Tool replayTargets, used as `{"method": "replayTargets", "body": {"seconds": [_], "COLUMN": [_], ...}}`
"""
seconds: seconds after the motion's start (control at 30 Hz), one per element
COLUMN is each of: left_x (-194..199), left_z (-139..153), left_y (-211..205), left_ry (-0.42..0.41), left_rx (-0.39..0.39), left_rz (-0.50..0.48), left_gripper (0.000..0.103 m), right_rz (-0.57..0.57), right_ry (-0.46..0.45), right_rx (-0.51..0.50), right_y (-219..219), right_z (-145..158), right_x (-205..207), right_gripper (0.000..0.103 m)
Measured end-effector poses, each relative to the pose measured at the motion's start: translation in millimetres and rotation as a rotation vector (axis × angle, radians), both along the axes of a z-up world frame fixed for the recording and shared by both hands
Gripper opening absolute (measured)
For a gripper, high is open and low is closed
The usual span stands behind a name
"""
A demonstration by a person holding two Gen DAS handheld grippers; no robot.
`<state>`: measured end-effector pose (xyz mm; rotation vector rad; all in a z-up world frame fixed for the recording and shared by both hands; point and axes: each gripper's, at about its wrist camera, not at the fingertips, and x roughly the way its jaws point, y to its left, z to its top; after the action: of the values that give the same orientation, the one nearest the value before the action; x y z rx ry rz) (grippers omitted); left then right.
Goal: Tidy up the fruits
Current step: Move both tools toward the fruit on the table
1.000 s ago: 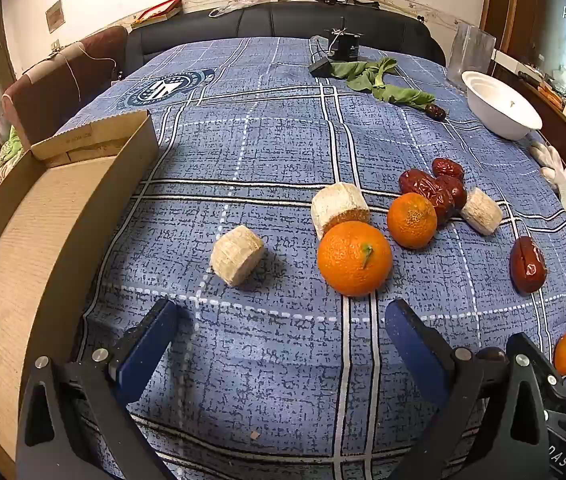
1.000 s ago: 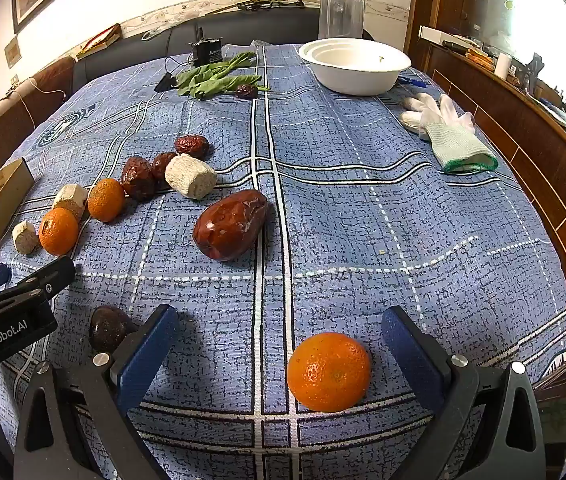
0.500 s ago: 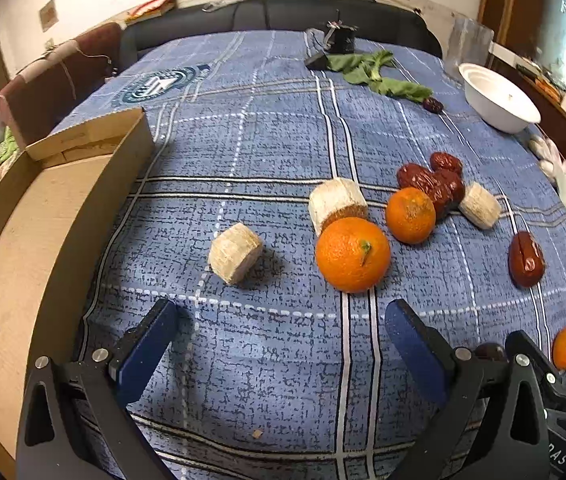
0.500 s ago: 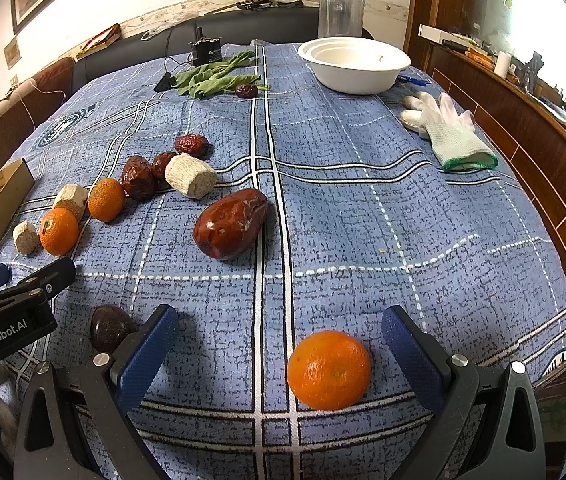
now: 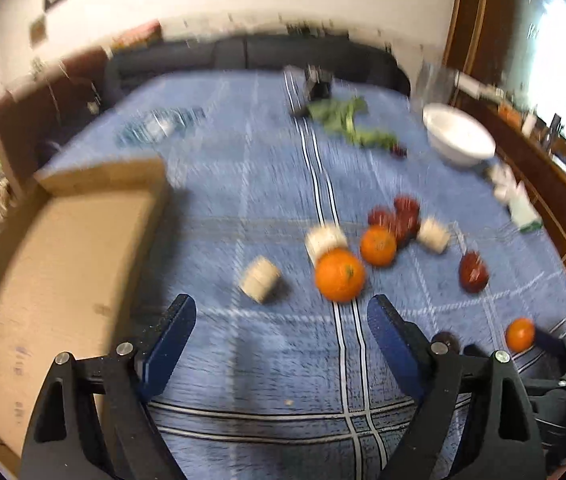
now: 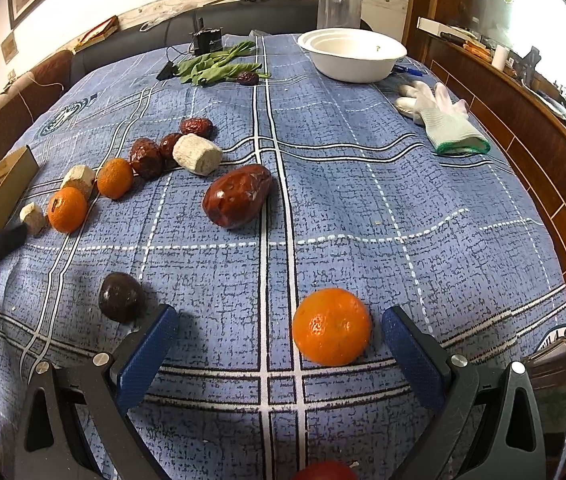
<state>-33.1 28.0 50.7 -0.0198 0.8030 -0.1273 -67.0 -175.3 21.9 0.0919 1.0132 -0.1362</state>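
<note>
The left gripper [image 5: 282, 322] has lifted, its empty jaws narrowing.

The left hand-held gripper [image 5: 281, 316] hangs over the blue plaid-clothed surface [image 5: 243, 176], blurred; its blue-padded jaws have just been closing with nothing between them. Just beyond its right fingertip lies a large round orange [image 5: 339, 275]; beyond its left one, a pale cylindrical chunk [image 5: 260, 280]. An open brown cardboard box [image 5: 43, 280] sits left.
</note>
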Motion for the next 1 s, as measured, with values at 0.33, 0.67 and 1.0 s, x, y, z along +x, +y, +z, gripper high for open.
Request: {"method": "replayTargets", "body": {"seconds": [0.33,0.67,1.0], "left_x": [-55.9,-74.3,-76.3], "left_z": [65.1,74.2,67.0], "left_y": [23.6,35.4,34.6], "left_ry": [-0.283,-0.284,-0.247], "left_rx": [0.004,0.010,0.010], "left_rz": [0.050,0.075,0.058], "left_gripper": [0.088,0.088,0.088], "right_rz": [0.046,0.015,-0.006], "right_ry": [-0.191,-0.477,-0.423], "right_rx": [-0.175,-0.228,-0.140], "right_y": [38.0,61.0,52.1], "right_z": [47.0,84.8,80.5], "right_x": [-30.1,-70.9,-76.1], "right_gripper": [0.103,0.103,0.103]}}
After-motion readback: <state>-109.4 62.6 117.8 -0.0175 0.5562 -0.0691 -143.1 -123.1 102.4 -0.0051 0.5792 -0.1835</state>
